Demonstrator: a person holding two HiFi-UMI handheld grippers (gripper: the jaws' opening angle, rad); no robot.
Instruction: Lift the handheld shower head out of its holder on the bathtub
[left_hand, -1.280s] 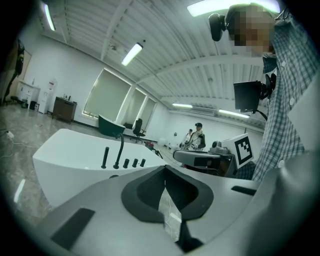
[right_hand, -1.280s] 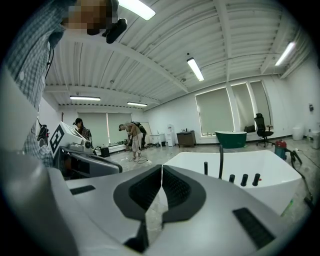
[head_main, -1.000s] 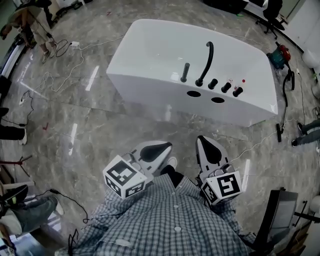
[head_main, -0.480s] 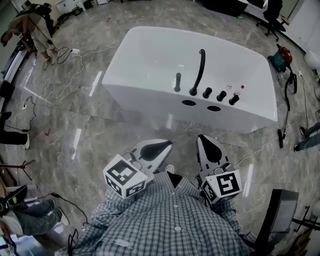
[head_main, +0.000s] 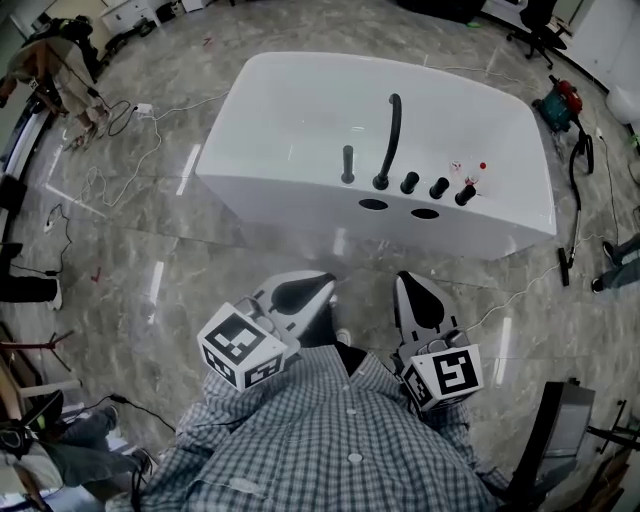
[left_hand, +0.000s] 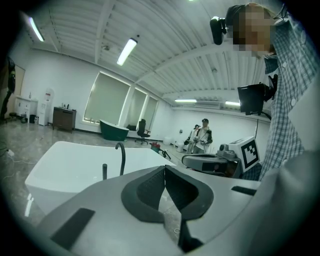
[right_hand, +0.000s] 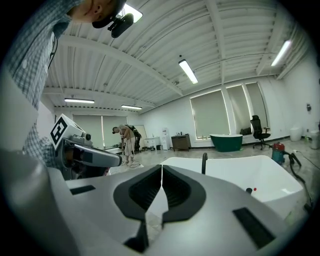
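Note:
The white bathtub (head_main: 300, 110) stands ahead of me on the marble floor. On its near deck the black handheld shower head (head_main: 347, 164) sits upright in its holder, left of the tall curved black spout (head_main: 388, 138) and three black knobs (head_main: 438, 188). My left gripper (head_main: 318, 283) and right gripper (head_main: 408, 278) are held close to my body, well short of the tub, both shut with nothing between the pads. In the left gripper view the shower head (left_hand: 104, 171) and spout (left_hand: 121, 156) show beyond the shut left gripper (left_hand: 164, 167). The right gripper (right_hand: 162, 166) faces the tub (right_hand: 260, 175).
Cables (head_main: 120, 150) trail over the floor left of the tub, where a person (head_main: 50, 70) bends over. A teal tool (head_main: 558, 100) and a black hose lie to the right. A dark stand (head_main: 560, 430) is at my lower right. A green tub (left_hand: 114, 131) stands far off.
The tub has come nearer and sits lower and more to the left in the head view. Both grippers remain shut in front of my body.

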